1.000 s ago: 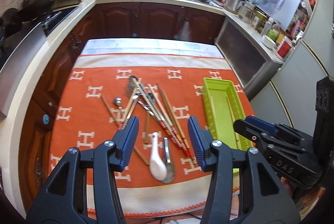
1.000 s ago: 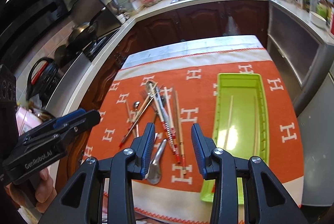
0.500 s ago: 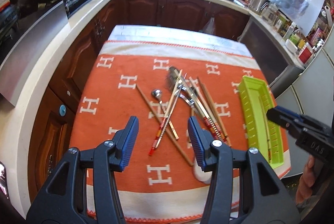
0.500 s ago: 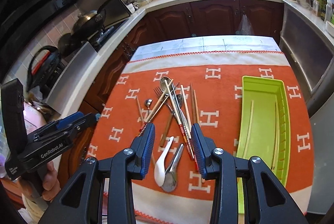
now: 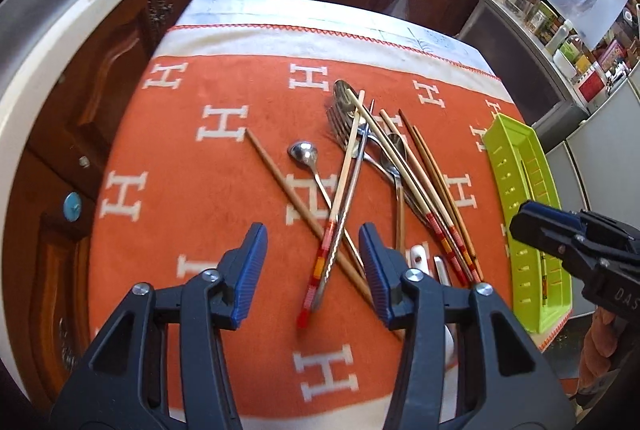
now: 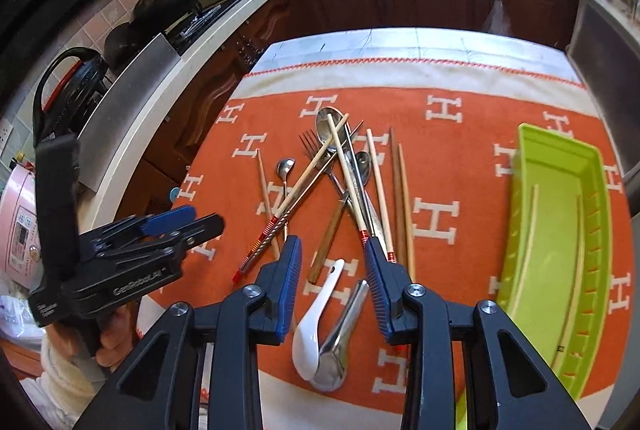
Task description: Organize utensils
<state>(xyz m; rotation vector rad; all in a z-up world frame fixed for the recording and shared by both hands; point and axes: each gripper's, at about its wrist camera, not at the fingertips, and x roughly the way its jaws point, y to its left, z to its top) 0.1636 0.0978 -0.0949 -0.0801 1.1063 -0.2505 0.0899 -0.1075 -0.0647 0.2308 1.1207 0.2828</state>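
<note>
Both the left gripper (image 5: 312,266) and the right gripper (image 6: 332,282) are held with fingers wide, empty, above the chopsticks (image 5: 340,197) at centre frame.

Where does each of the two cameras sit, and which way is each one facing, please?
Left wrist: on the left gripper, looking forward and down over the orange H-patterned cloth; its open blue-padded fingers show, the right gripper at right.
Right wrist: on the right gripper, open above the white ceramic spoon; the left gripper at left.
Shared: the utensil pile, the lime-green plastic tray, kitchen counters.
</note>
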